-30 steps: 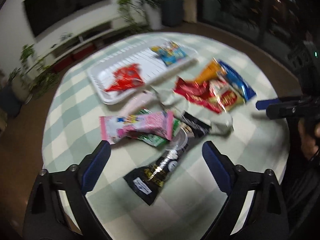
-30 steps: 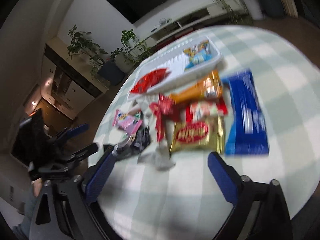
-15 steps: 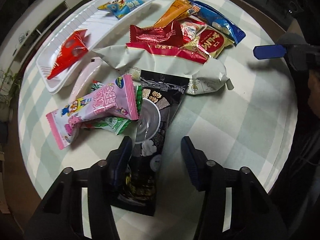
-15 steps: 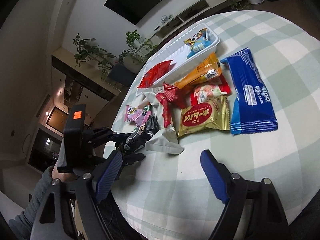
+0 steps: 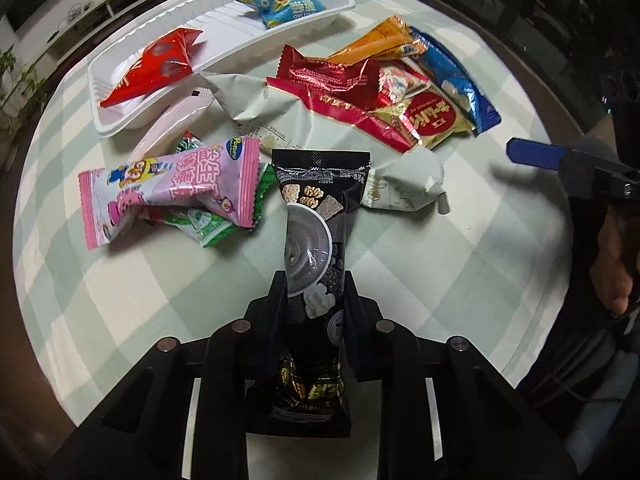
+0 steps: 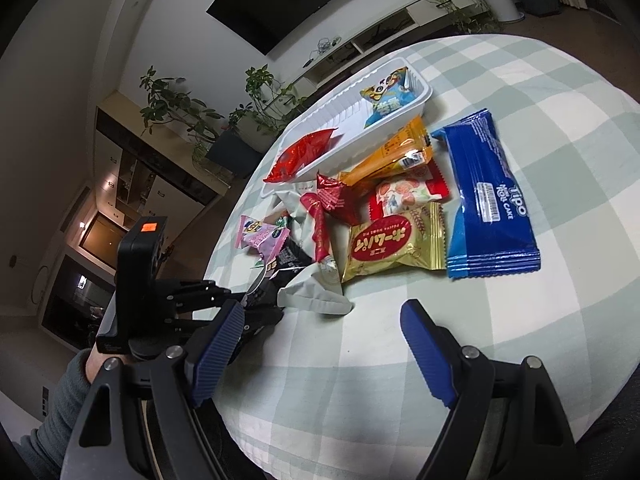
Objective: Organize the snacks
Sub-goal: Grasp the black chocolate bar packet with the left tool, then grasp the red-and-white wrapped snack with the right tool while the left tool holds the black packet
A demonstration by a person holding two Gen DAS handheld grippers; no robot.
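Low in the left wrist view, the left gripper [image 5: 316, 300] is closing on the black packet [image 5: 316, 216], its fingers pressed against the packet's narrowed middle. The packet runs from frame centre down between the fingers, its top end beside the pink packet [image 5: 168, 188] and overlapping a grey-white bag [image 5: 280, 108]. It looks light, soft and glossy, so probably slippery; the crimped ends or the pinched waist seem the surest holds. Its lower end is hidden behind the gripper body. Upper left, the white tray [image 5: 120, 68] holds a red packet [image 5: 156, 64] and a blue one [image 5: 288, 8].

Across the bottom of the right wrist view, the right gripper [image 6: 324, 344] stands wide apart with nothing between its fingers, over bare checked cloth [image 6: 520, 320]. The black packet [image 6: 288, 258] shows only partly at centre left, behind the other gripper and the grey-white bag; its print is unreadable here. The tray [image 6: 424, 92] sits upper centre.
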